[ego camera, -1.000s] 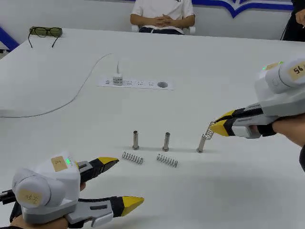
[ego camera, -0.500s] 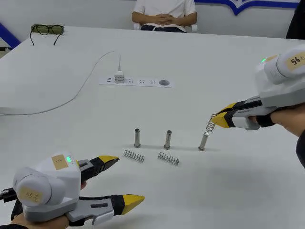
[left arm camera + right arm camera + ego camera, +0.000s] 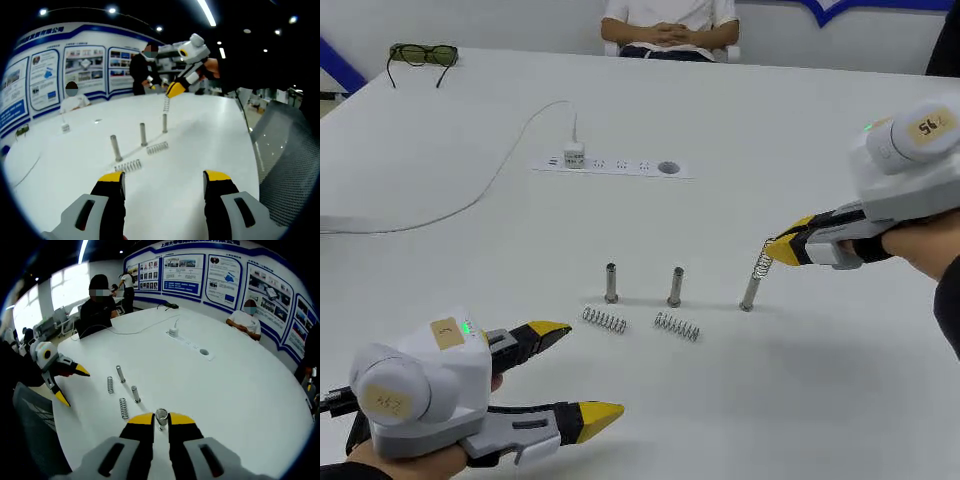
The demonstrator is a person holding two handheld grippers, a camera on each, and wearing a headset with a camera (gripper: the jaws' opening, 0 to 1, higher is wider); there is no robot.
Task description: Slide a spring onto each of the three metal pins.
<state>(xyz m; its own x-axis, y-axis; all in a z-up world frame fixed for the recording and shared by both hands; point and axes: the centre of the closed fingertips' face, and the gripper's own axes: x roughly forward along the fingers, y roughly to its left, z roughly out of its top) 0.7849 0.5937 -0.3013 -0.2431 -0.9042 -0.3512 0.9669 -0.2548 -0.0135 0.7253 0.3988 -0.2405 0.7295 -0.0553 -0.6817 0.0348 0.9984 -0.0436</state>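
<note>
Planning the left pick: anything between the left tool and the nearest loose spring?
Nothing visible. Only bare table lies between the open left tool and that spring, which lies flat near the leftmost pin.

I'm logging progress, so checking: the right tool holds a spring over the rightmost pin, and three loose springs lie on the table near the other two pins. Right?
No. The head view shows two loose springs on the table, not three: a left spring and a middle spring, near the left pin and middle pin. The right tool does hold a third spring over the rightmost pin.
</note>
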